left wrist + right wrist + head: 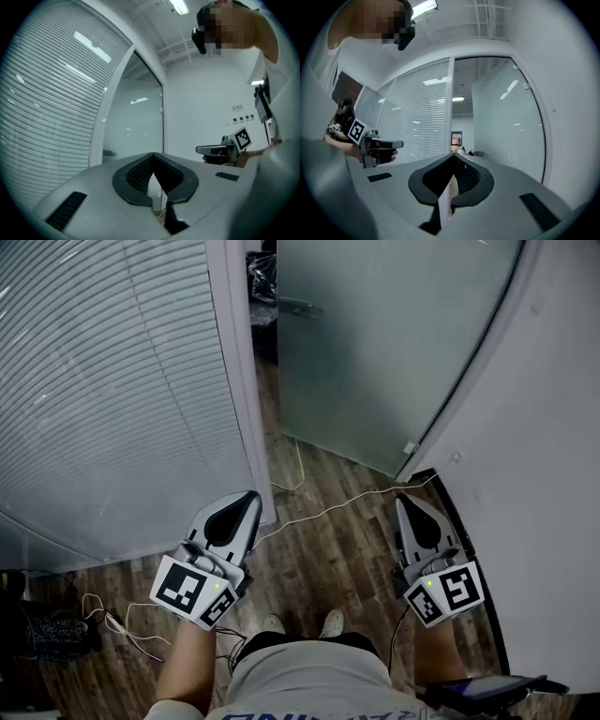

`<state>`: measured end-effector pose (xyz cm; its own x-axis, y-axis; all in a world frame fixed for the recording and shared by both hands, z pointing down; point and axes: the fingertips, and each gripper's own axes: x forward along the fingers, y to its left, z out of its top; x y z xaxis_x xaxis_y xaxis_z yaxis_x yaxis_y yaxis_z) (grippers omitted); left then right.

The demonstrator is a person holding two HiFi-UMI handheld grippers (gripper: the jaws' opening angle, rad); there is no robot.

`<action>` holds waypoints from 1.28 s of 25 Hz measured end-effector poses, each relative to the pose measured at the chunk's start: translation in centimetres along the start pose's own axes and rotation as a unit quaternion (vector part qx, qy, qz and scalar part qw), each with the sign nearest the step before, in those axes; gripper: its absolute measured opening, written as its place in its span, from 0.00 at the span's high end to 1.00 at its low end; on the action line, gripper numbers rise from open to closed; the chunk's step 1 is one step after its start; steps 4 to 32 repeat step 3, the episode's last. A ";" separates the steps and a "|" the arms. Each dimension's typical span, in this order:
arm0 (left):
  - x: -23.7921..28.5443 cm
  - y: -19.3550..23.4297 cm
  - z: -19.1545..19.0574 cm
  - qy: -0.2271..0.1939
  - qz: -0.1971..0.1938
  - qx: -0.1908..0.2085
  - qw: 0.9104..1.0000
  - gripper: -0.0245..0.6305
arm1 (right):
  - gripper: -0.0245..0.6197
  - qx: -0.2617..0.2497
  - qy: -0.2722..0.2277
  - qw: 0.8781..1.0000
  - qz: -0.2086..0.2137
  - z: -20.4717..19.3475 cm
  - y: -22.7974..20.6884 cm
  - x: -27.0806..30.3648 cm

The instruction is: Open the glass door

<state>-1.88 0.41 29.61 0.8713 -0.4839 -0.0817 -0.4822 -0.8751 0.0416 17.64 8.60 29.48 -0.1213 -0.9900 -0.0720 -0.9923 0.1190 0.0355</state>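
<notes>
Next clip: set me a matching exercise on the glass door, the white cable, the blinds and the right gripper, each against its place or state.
Things:
1. glass door
2. white cable
3. blinds
4. right gripper

Places or states:
a. trails across the wooden floor
b. jaws shut, nothing between them
c. swung open, with a dark gap beside the white post
d. fills the left of the head view

Pairs: 1-c, 2-a, 3-d, 4-b

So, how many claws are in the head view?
2. The left claw is beside the white door frame; the right claw is near the glass door's bottom corner. None seems hidden.
</notes>
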 end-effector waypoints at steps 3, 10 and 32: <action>0.2 0.2 0.0 0.001 -0.001 0.000 1.000 0.96 | 0.96 -0.001 0.004 1.000 0.001 -0.2 0.0 0.3; 0.2 0.2 0.0 0.001 -0.001 0.000 1.000 0.96 | 0.96 -0.001 0.004 1.000 0.001 -0.2 0.0 0.3; 0.2 0.2 0.0 0.001 -0.001 0.000 1.000 0.96 | 0.96 -0.001 0.004 1.000 0.001 -0.2 0.0 0.3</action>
